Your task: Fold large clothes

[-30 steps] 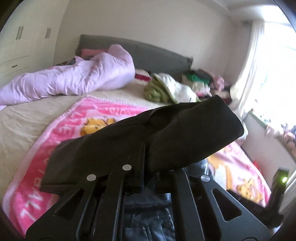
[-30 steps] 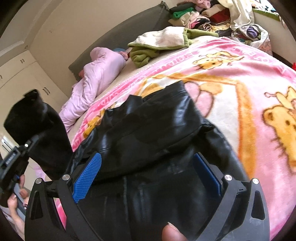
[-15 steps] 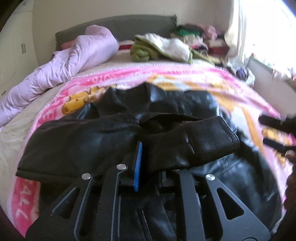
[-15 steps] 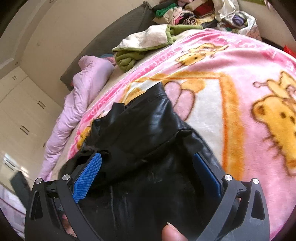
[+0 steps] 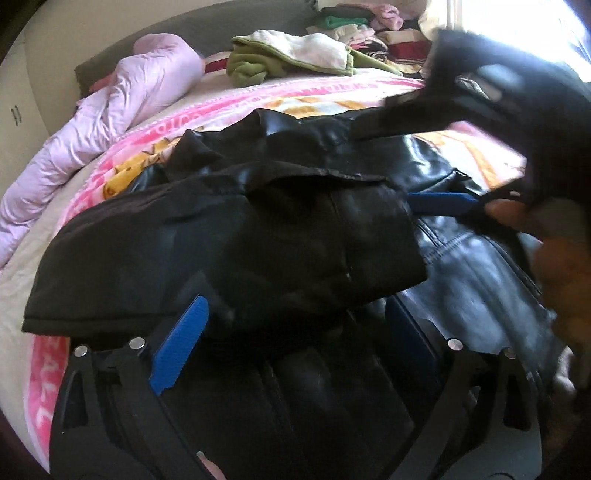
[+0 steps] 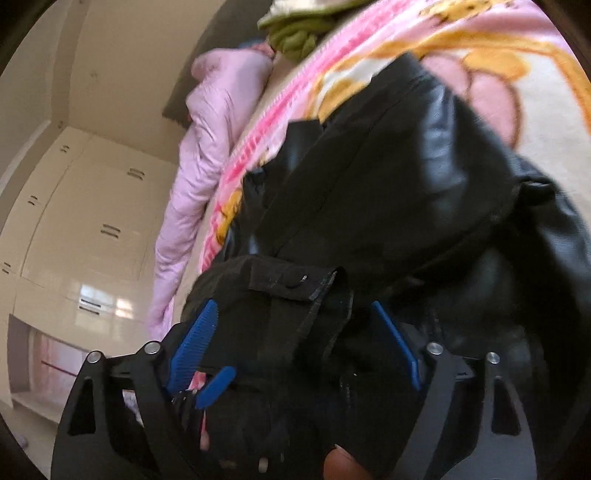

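A black leather jacket (image 5: pixel 314 177) lies on the pink cartoon blanket (image 5: pixel 122 170) on the bed. Its sleeve (image 5: pixel 229 251) is folded across the jacket body, lying in front of my left gripper (image 5: pixel 295 332), which is open with its blue pads apart and nothing between them. My right gripper (image 6: pixel 299 332) is open, with the sleeve cuff (image 6: pixel 295 284) lying between its blue pads. The right gripper also shows at the right of the left wrist view (image 5: pixel 461 147), above the jacket. In the right wrist view the jacket body (image 6: pixel 406 184) stretches away to the upper right.
A pink quilt (image 5: pixel 110 118) lies bunched along the bed's left side. A green and white garment (image 5: pixel 288 55) and a pile of clothes (image 5: pixel 369 29) sit at the head of the bed. White wardrobes (image 6: pixel 85 221) stand left of the bed.
My left gripper lowered the sleeve across the jacket body, then opened and let it go. My right gripper swung in over the sleeve cuff, still open.
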The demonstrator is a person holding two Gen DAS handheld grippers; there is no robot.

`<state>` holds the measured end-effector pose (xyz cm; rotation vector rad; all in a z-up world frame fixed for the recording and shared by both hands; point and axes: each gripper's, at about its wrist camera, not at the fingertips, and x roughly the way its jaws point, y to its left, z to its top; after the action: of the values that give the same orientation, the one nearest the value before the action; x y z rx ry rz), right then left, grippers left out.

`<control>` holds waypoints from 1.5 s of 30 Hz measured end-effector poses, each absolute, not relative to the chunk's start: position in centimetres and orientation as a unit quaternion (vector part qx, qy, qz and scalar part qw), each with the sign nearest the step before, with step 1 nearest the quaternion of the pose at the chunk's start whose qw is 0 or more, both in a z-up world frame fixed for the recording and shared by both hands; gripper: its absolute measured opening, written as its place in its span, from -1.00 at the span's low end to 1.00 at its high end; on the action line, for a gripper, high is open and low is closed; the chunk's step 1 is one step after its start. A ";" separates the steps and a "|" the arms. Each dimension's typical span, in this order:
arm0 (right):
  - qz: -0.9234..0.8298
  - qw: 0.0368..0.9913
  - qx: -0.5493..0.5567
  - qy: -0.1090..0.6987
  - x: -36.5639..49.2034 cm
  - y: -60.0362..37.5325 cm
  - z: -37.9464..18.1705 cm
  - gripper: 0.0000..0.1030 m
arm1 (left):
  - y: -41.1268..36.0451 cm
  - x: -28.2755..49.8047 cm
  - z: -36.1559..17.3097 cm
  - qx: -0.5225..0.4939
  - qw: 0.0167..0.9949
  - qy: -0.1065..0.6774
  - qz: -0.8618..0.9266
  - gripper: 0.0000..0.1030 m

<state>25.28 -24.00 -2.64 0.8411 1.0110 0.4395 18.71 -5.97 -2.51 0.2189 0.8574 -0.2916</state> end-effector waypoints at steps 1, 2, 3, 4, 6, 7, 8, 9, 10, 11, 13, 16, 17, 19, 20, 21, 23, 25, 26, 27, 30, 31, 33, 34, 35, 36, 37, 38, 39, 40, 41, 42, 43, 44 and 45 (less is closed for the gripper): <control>0.207 0.765 0.386 0.472 25.8 -23.5 -2.8 0.54 | -5.6 18.4 -2.3 0.098 0.895 0.411 -0.142 0.80; 0.206 0.763 0.386 0.476 26.1 -23.3 -3.1 0.49 | -5.1 18.1 -2.0 0.088 0.897 0.410 -0.141 0.80; 0.203 0.761 0.386 0.481 26.4 -23.1 -3.3 0.46 | -4.3 17.9 -1.4 0.072 0.900 0.408 -0.138 0.81; 0.203 0.759 0.385 0.483 26.8 -22.8 -3.6 0.35 | -3.6 17.7 -1.0 0.060 0.903 0.404 -0.135 0.81; 0.202 0.760 0.381 0.486 27.2 -22.3 -3.8 0.10 | -1.7 17.6 0.1 0.027 0.909 0.397 -0.128 0.81; 0.206 0.763 0.375 0.485 27.5 -21.9 -3.8 -0.16 | -0.6 17.6 0.5 0.013 0.911 0.394 -0.120 0.81; 0.206 0.766 0.368 0.486 27.7 -21.6 -3.7 -0.24 | 0.5 17.6 0.9 -0.001 0.913 0.391 -0.113 0.81; 0.205 0.771 0.357 0.486 27.8 -21.3 -3.4 -0.36 | 1.9 17.7 1.3 -0.018 0.916 0.388 -0.104 0.81; 0.209 0.780 0.347 0.477 27.7 -21.0 -2.9 -0.48 | 3.5 17.9 1.7 -0.036 0.918 0.385 -0.093 0.81; 0.213 0.788 0.338 0.468 27.6 -21.0 -2.5 -0.50 | 4.6 18.0 1.9 -0.050 0.919 0.383 -0.083 0.81; 0.223 0.814 0.305 0.442 27.1 -20.7 -1.0 -0.67 | 8.1 18.6 2.3 -0.098 0.919 0.379 -0.049 0.81; 0.231 0.855 0.251 0.391 26.5 -20.2 2.7 -0.69 | 12.3 19.6 2.5 -0.165 0.910 0.379 -0.012 0.81; 0.232 0.863 0.241 0.379 26.4 -20.2 3.6 -0.70 | 13.1 19.9 2.6 -0.179 0.908 0.378 -0.005 0.81; 0.236 0.879 0.216 0.353 26.4 -20.6 5.8 -0.71 | 15.2 20.1 3.1 -0.214 0.903 0.372 0.010 0.81; 0.236 0.886 0.205 0.343 26.4 -20.6 6.5 -0.71 | 16.0 20.3 3.4 -0.225 0.902 0.367 0.014 0.81; 0.234 0.893 0.190 0.333 26.4 -20.9 7.3 -0.71 | 16.6 20.6 3.7 -0.233 0.903 0.361 0.022 0.81; 0.223 0.908 0.161 0.315 26.4 -21.6 8.5 -0.71 | 17.4 21.1 4.3 -0.241 0.904 0.353 0.035 0.81; 0.215 0.918 0.136 0.304 26.6 -22.3 9.4 -0.72 | 17.4 22.1 4.7 -0.247 0.904 0.347 0.037 0.81; 0.213 0.920 0.131 0.303 26.6 -22.5 9.4 -0.72 | 17.2 22.4 4.6 -0.248 0.903 0.348 0.036 0.81; 0.210 0.921 0.124 0.304 26.7 -23.0 9.4 -0.72 | 16.8 23.1 4.6 -0.247 0.903 0.349 0.031 0.81; 0.207 0.921 0.114 0.311 27.1 -23.6 8.6 -0.72 | 15.5 24.8 4.2 -0.242 0.905 0.350 0.025 0.81; 0.205 0.920 0.113 0.314 27.0 -23.6 8.1 -0.72 | 14.8 25.4 3.9 -0.239 0.904 0.353 0.021 0.81; 0.196 0.919 0.109 0.324 27.3 -23.7 7.2 -0.72 | 14.3 26.8 3.2 -0.238 0.902 0.361 0.017 0.68; 0.193 0.919 0.108 0.328 27.2 -23.8 6.8 -0.72 | 13.9 27.4 2.9 -0.242 0.900 0.362 0.016 0.58; 0.191 0.918 0.108 0.330 27.3 -23.7 6.6 -0.72 | 13.8 27.8 2.6 -0.244 0.899 0.364 0.016 0.43; 0.189 0.918 0.108 0.333 27.3 -23.8 6.4 -0.72 | 13.5 28.3 2.1 -0.247 0.896 0.368 0.015 0.28; 0.187 0.917 0.108 0.336 27.3 -23.8 6.1 -0.72 | 13.2 28.9 1.7 -0.250 0.894 0.372 0.011 0.19; 0.185 0.916 0.108 0.339 27.4 -24.0 5.7 -0.72 | 12.9 29.2 1.5 -0.249 0.893 0.375 0.006 0.05; 0.183 0.915 0.109 0.342 27.4 -24.1 5.4 -0.72 | 12.2 29.8 1.0 -0.242 0.891 0.383 0.000 -0.13; 0.182 0.914 0.110 0.345 27.4 -24.2 5.2 -0.72 | 11.8 30.2 0.6 -0.238 0.889 0.391 -0.007 -0.30; 0.179 0.913 0.112 0.349 27.5 -24.3 4.9 -0.72 | 11.1 30.6 -0.1 -0.234 0.884 0.405 -0.014 -0.36; 0.177 0.912 0.114 0.352 27.7 -24.4 4.6 -0.72 | 10.7 30.8 -0.8 -0.231 0.880 0.415 -0.018 -0.45; 0.175 0.911 0.117 0.355 27.8 -24.6 4.3 -0.71 | 10.2 31.0 -1.5 -0.228 0.876 0.425 -0.020 -0.46; 0.173 0.910 0.118 0.357 27.8 -24.6 4.1 -0.67 | 9.7 31.1 -2.2 -0.223 0.874 0.432 -0.019 -0.46; 0.169 0.910 0.118 0.359 27.8 -24.6 4.0 -0.65 | 9.0 31.1 -2.9 -0.205 0.876 0.437 -0.014 -0.46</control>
<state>27.83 -24.64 3.97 0.2441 0.7413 0.3483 31.12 9.03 -2.90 -0.4288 0.9112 -0.0299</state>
